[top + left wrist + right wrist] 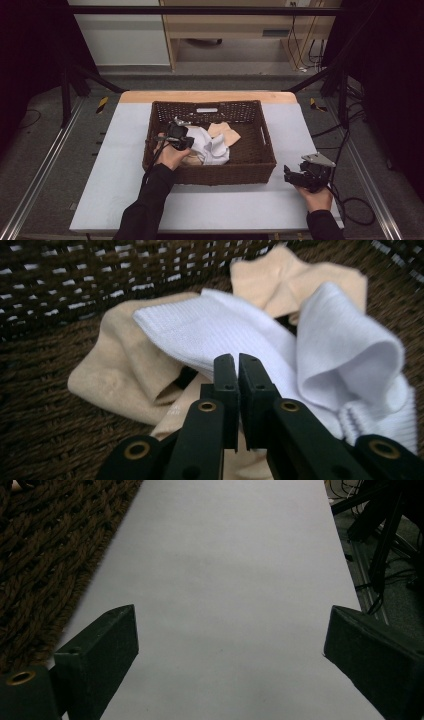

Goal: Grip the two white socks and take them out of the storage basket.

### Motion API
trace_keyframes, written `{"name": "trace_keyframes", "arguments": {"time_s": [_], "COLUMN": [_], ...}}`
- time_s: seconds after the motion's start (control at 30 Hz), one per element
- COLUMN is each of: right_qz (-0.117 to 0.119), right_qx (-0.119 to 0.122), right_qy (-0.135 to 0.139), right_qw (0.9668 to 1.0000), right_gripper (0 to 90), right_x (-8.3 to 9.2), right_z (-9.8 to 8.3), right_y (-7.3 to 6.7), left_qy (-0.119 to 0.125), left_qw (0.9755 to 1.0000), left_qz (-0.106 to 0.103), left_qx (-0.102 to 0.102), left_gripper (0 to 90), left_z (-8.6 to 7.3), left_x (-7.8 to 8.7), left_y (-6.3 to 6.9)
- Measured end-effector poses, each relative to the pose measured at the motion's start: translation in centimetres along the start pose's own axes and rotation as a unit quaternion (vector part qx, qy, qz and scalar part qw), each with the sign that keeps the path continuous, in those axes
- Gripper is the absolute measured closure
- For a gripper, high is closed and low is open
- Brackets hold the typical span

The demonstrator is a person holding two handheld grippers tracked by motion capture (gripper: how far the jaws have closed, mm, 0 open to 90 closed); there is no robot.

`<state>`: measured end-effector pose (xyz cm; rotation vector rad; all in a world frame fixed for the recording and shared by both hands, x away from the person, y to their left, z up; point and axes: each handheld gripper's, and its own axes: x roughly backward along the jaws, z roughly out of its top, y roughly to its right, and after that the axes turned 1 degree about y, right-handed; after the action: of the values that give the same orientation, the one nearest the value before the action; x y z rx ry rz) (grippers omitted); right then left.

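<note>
A brown wicker basket stands in the middle of the table and holds white socks and beige socks in a loose heap. My left gripper reaches into the basket from its left side. In the left gripper view its jaws stand together, pinched at the edge of a flat white sock. A second, curled white sock lies to the right, and beige socks lie underneath. My right gripper rests on the table right of the basket, open, with nothing between its jaws.
The pale grey table top runs around the basket, with bare surface ahead of the right gripper. The basket's woven wall is close on that gripper's left. Black frame legs and cables stand beyond the table's right edge.
</note>
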<state>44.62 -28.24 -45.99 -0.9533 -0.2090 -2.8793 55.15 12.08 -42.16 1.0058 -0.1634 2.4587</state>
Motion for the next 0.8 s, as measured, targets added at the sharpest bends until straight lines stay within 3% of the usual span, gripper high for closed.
{"name": "trace_keyframes", "arguments": {"time_s": [0.1, 0.2, 0.3, 0.43, 0.47, 0.5, 0.6, 0.63, 0.67, 0.8], "right_qz": [-0.001, -0.002, -0.002, -0.002, -0.002, -0.002, -0.002, -0.002, -0.002, -0.002], "right_qx": [0.000, 0.000, 0.000, 0.000, 0.000, 0.000, 0.000, 0.000, 0.001, 0.001], "right_qy": [0.000, 0.000, 0.000, 0.000, 0.000, 0.001, 0.001, 0.002, 0.001, 0.000], "right_qw": [1.0000, 1.0000, 1.0000, 1.0000, 1.0000, 1.0000, 1.0000, 1.0000, 1.0000, 1.0000], "right_gripper": [7.5, 7.5, 7.5, 7.6, 7.6, 7.6, 7.6, 7.6, 7.6, 7.6], "right_x": [0.0, 0.0, 0.0, 0.0, 0.0, 0.0, 0.0, 0.0, 0.0, 0.0], "right_z": [0.0, 0.0, 0.0, 0.0, 0.0, 0.0, 0.0, 0.0, 0.0, 0.0], "right_y": [0.0, 0.0, 0.0, 0.0, 0.0, 0.0, 0.0, 0.0, 0.0, 0.0], "left_qy": [0.043, 0.061, 0.094, 0.127, 0.127, 0.146, 0.158, 0.172, 0.172, 0.206], "left_qw": [0.9988, 0.9978, 0.9949, 0.9911, 0.9911, 0.9883, 0.9864, 0.9840, 0.9840, 0.9774], "left_qz": [-0.018, -0.023, -0.031, -0.036, -0.036, -0.041, -0.042, -0.043, -0.043, -0.043], "left_qx": [0.013, 0.013, 0.019, 0.012, 0.012, 0.017, 0.017, 0.020, 0.020, 0.020], "left_gripper": [86.9, 86.9, 87.0, 87.2, 87.2, 87.3, 87.2, 87.3, 87.3, 87.4], "left_z": [0.1, 0.2, 0.4, 0.6, 0.6, 0.7, 0.9, 1.1, 1.1, 1.7], "left_x": [0.7, 1.1, 1.8, 2.5, 2.5, 2.9, 3.3, 3.8, 3.8, 5.1], "left_y": [-0.4, -0.6, -0.7, -0.6, -0.6, -0.7, -0.8, -0.9, -0.9, -0.8]}}
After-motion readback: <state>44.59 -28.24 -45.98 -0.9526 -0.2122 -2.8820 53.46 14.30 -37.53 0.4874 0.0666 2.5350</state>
